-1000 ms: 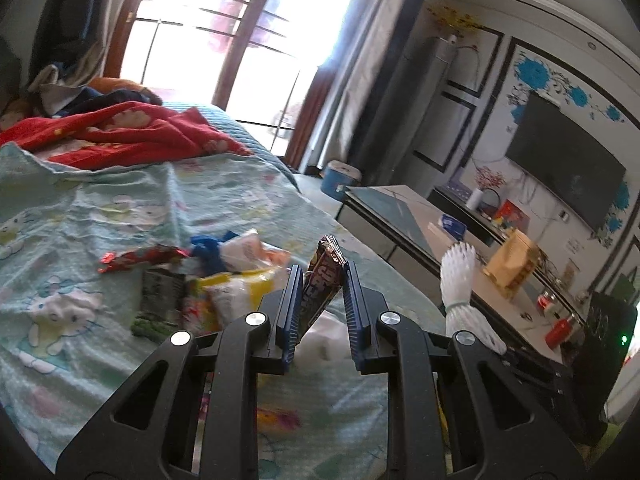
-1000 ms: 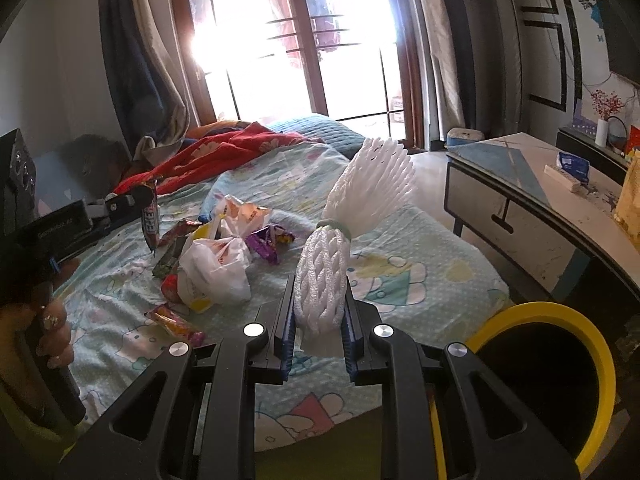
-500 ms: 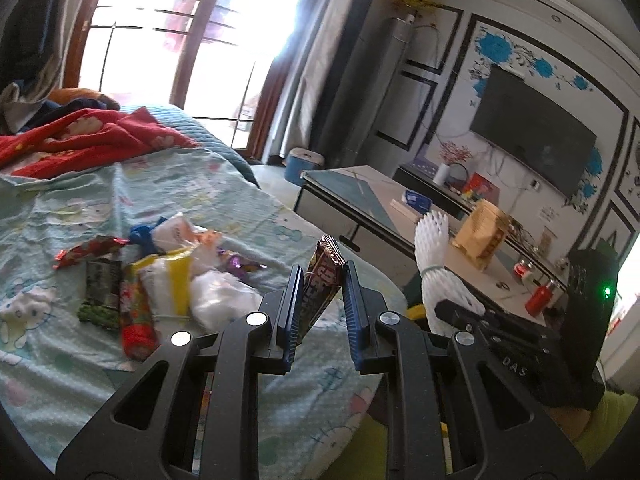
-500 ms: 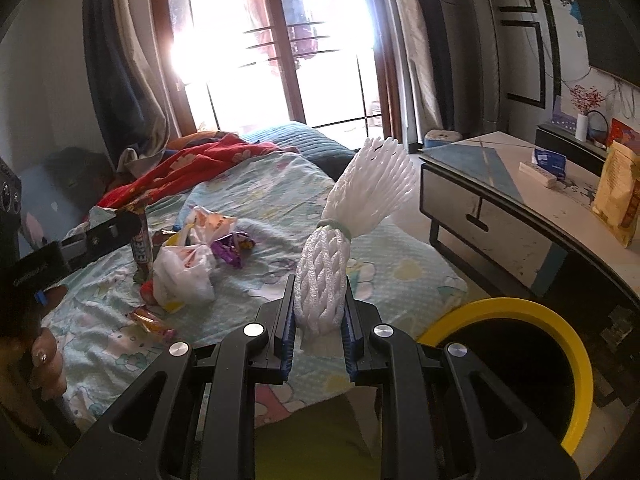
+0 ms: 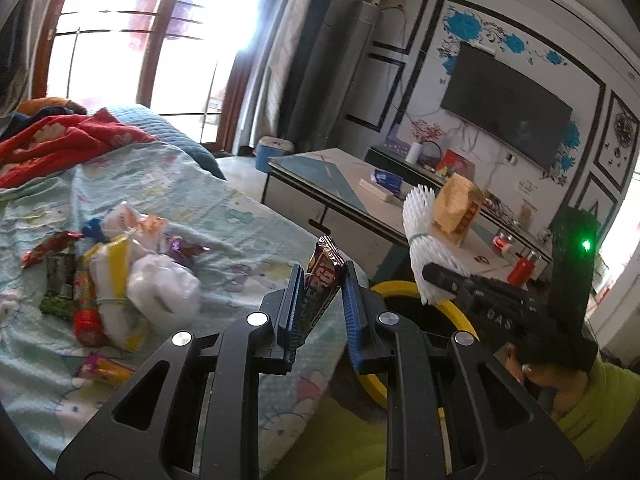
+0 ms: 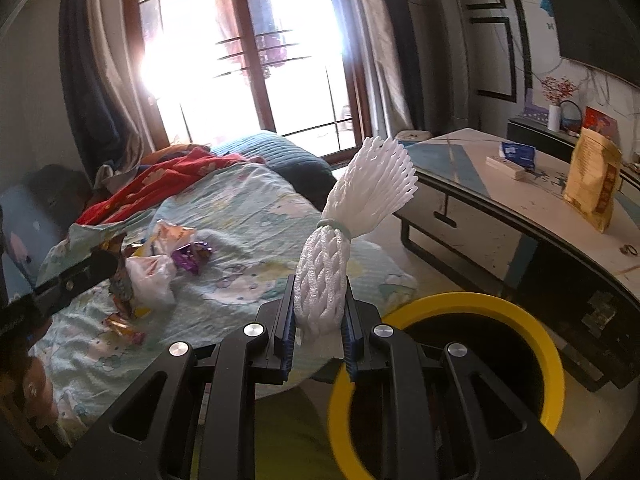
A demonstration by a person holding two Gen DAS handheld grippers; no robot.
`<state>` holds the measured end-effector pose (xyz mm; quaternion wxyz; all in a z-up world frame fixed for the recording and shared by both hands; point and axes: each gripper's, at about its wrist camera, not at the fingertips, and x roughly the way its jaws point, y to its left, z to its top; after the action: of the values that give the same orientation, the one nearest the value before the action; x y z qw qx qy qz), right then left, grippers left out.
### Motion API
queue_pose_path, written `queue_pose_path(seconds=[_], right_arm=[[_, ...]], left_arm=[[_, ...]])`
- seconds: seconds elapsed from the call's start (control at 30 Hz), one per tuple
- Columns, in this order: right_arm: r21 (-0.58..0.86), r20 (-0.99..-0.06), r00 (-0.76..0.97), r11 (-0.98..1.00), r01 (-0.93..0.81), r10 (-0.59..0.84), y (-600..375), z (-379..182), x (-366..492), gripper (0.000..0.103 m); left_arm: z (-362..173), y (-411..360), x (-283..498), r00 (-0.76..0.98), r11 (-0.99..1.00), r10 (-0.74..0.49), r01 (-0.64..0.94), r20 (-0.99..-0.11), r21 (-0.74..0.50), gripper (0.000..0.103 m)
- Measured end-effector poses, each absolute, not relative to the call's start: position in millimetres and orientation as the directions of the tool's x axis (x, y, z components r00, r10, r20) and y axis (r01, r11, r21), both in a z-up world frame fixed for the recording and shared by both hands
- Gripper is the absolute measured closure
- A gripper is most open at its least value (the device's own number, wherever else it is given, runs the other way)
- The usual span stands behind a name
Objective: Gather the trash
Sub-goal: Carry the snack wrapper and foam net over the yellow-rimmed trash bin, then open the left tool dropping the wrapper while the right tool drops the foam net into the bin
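Note:
My left gripper point(image 5: 320, 280) is shut on a brown candy bar wrapper point(image 5: 322, 276) and holds it upright above the bed's edge. My right gripper point(image 6: 319, 292) is shut on a white foam fruit net point(image 6: 344, 240) tied with a green band, held just left of the yellow-rimmed trash bin point(image 6: 548, 344). The net point(image 5: 420, 236) and the bin rim point(image 5: 456, 312) also show in the left wrist view, to the right of the left gripper. A pile of wrappers and plastic bags point(image 5: 120, 280) lies on the bed; it also shows in the right wrist view point(image 6: 156, 264).
The bed has a light blue cartoon sheet point(image 5: 224, 240) and a red blanket point(image 5: 60, 144). A long low table point(image 6: 500, 200) with a yellow bag point(image 6: 592, 188) stands to the right of the bin. A window point(image 6: 248, 60) is behind the bed.
Both grippers have swung right, away from the bed, with their loads. The yellow bin has come further into both views and sits closer under the right gripper.

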<state>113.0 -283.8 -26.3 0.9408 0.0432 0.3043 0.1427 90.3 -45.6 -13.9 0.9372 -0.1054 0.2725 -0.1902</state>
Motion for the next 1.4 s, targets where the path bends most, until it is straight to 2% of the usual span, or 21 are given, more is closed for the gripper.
queue_pose_path(seconds=[0.6, 1.4], right_arm=[[0.162, -0.607, 0.769, 0.978, -0.128, 0.201, -341.7, -48.2, 102.6, 0.084], [0.170, -0.707, 0.692, 0.985, -0.033, 0.146, -400.8, -90.0, 79.7, 0.084]], left_arm=[[-29.9, -117.9, 91.7, 0.696, 0.861, -0.505, 0.443, -0.510, -0.248, 0.091], [-59.4, -200.4, 103.4, 0.588, 0.788, -0.572, 0.588, -0.572, -0.184, 0.092]])
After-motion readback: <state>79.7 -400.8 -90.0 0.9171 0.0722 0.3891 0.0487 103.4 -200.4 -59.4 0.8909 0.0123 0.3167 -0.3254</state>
